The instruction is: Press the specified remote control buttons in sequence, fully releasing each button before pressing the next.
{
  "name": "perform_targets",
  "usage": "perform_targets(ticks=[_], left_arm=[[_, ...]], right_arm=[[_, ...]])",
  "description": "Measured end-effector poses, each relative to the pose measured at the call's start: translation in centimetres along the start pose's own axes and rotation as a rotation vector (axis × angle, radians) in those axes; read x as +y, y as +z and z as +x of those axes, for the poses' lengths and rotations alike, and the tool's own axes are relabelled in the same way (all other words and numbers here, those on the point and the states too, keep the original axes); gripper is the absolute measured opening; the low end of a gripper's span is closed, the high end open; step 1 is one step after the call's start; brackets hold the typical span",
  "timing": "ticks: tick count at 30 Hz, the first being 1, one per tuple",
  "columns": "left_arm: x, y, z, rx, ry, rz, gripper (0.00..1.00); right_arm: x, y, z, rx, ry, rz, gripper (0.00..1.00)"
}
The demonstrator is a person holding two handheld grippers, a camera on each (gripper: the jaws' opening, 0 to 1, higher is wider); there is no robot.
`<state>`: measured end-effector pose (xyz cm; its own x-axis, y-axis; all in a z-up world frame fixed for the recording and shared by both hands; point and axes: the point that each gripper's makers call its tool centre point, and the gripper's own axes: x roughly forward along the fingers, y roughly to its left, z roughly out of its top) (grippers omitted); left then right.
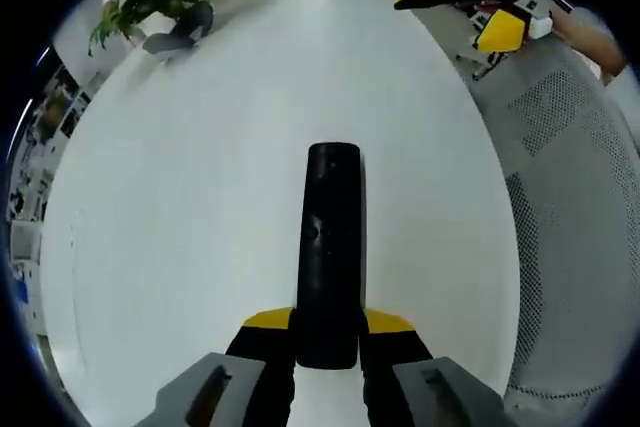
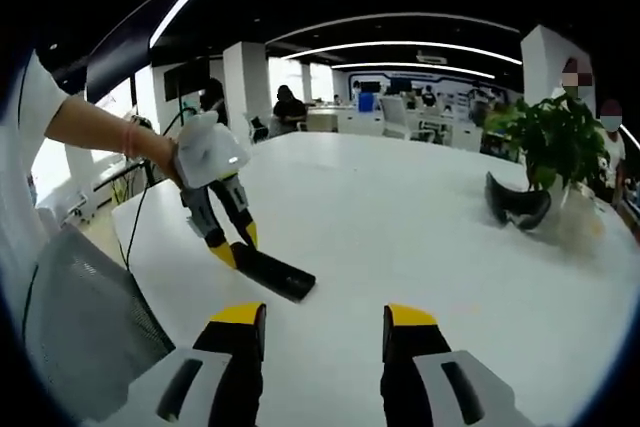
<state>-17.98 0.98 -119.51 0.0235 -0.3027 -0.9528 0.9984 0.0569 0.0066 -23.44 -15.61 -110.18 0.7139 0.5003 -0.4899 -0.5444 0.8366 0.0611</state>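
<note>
Left tool [image 1: 328, 332] pinches a long black remote [image 1: 330, 247] flat over the white table [image 1: 180, 207]; right tool [image 2: 325, 332] spread.

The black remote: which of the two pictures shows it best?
The left gripper view: the remote control lies lengthwise mid-picture, held between the left gripper's fingers. The right gripper view shows it small and slanted on the white table.

Left claw [image 1: 327, 332] clamps remote [image 1: 329, 247] over table [image 1: 180, 197].

No legible text, label or number anywhere.
</note>
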Motion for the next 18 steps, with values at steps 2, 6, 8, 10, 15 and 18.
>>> perform_targets(ticks=[2, 6, 8, 10, 15, 18], left_arm=[[-0.4, 0.0, 0.0, 0.003, 0.0, 0.008, 0.23], [-1.0, 0.0, 0.0, 0.005, 0.0, 0.006, 0.23], [-1.3, 0.0, 0.0, 0.004, 0.0, -0.001, 0.23], [-1.7, 0.0, 0.0, 0.004, 0.001, 0.005, 0.23], [-2.7, 0.1, 0.0, 0.008, -0.005, 0.013, 0.23], [-3.3, 0.1, 0.0, 0.016, -0.004, 0.015, 0.23]], right_arm=[[0.0, 0.0, 0.0, 0.002, 0.001, -0.001, 0.45], [0.0, 0.0, 0.0, 0.002, 0.0, -0.002, 0.45], [0.0, 0.0, 0.0, 0.002, 0.002, -0.001, 0.45], [0.1, -0.1, 0.0, 0.004, 0.005, -0.003, 0.45], [0.2, -0.2, 0.1, 0.012, 0.01, -0.01, 0.45], [0.2, -0.2, 0.1, 0.014, 0.01, -0.011, 0.45]])
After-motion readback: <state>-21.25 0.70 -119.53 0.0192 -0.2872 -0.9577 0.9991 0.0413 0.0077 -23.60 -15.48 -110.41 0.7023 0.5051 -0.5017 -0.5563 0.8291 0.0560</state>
